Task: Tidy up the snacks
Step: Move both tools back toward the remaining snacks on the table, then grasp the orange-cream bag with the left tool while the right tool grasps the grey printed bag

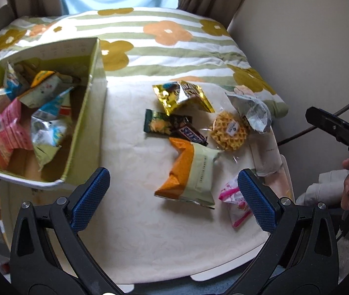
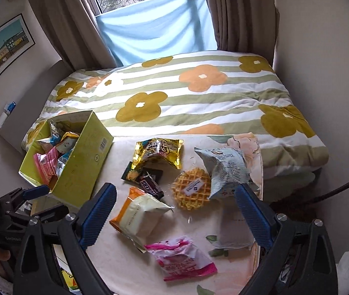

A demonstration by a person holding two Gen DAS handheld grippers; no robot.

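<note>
above the cream tablecloth point(image 1: 130, 221), the left gripper point(image 1: 174, 196) and right gripper point(image 2: 174, 211) both hang with jaws spread wide and empty, touching nothing, over loose snack packets including an orange-and-cream pouch point(image 2: 140, 217), right of the green cardboard box point(image 2: 83, 169) of snacks.

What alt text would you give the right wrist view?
Open right gripper hovers over loose snack packets on a cream cloth: an orange-and-cream packet, a pink packet, a round waffle. A green box of snacks stands to the left.
</note>
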